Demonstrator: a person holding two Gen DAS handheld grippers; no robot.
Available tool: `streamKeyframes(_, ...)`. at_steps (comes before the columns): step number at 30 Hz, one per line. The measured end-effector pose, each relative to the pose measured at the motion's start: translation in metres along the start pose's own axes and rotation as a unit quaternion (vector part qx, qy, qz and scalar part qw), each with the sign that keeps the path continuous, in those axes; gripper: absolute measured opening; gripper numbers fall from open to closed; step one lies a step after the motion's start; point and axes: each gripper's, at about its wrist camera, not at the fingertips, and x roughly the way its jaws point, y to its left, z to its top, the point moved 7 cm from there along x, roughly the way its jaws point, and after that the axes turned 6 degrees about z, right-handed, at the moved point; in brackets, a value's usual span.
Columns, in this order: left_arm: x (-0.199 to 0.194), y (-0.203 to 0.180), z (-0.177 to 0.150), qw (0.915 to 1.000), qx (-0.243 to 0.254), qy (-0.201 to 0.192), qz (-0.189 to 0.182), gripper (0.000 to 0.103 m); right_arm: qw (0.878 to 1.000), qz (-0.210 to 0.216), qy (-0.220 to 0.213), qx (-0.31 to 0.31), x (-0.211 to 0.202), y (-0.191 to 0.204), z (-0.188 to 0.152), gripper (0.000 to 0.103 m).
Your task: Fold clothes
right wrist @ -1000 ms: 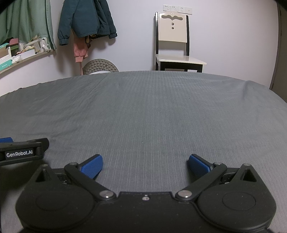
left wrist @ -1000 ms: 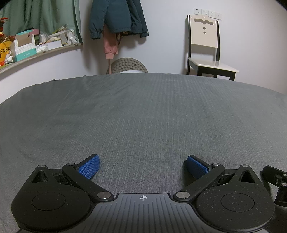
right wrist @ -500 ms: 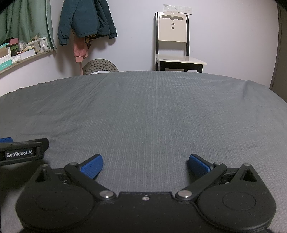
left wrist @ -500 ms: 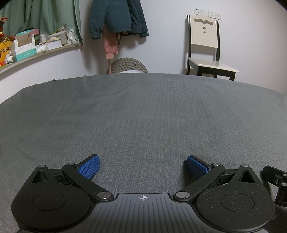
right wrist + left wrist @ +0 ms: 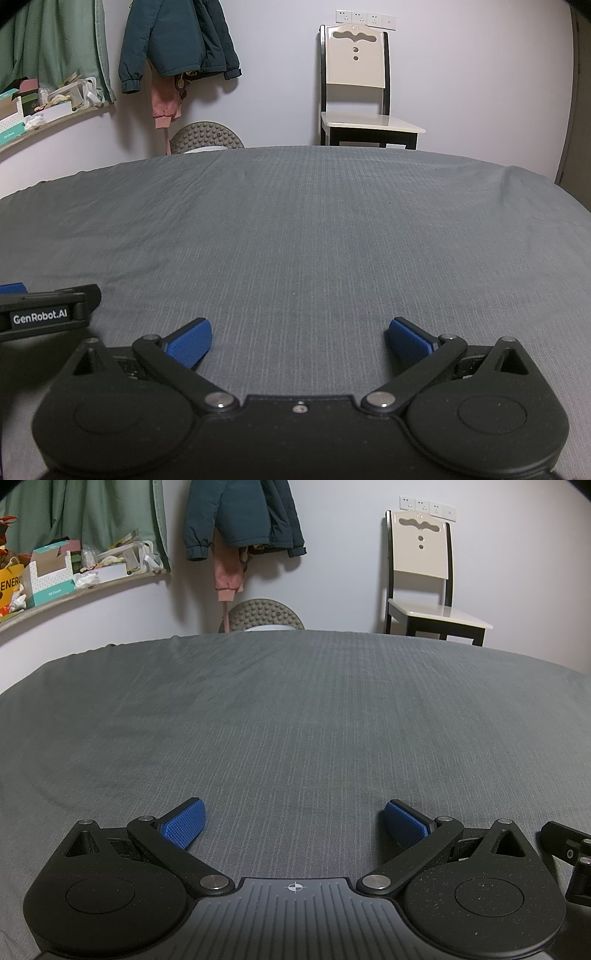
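**Grippers idle over a bare grey bed**

Stillness is the whole story: compared with the views a second and half a second earlier, nothing has shifted in either camera. Both tools sit at the same height and angle, so the folding has not begun, or a fresh round is waiting to start.

The left gripper (image 5: 293, 825) has its jaws spread wide with nothing between the blue pads (image 5: 183, 828). The right gripper (image 5: 299, 343) is spread just as wide and equally empty. They lie side by side, low over the grey bed sheet (image 5: 295, 720), the left one's body showing at the left edge of the right wrist view.

No garment to fold lies ahead of either gripper; the sheet stretches smooth and bare to its far edge. The only clothes in sight are a dark teal jacket (image 5: 177, 37) with a pink piece beneath it, hanging on the wall far ahead and to the left, well out of reach. Whether those are the task's clothes I cannot tell. My guess is that a garment must first be brought onto the bed.

Readable writing: "GenRobot.AI" (image 5: 40, 316) on the left gripper's side. A yellow bag (image 5: 9, 585) on the shelf far left shows "ENER", cut off. A teal box (image 5: 50, 572) beside it carries small print too fine to read.
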Motion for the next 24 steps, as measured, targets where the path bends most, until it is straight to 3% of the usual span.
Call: streamKeyframes(24, -0.0001, -0.0017, -0.0007, 1.0000, -0.001, -0.002, 0.002, 0.103, 1.000, 0.000, -0.001, -0.001, -0.0004, -0.0007, 0.0024, 0.103)
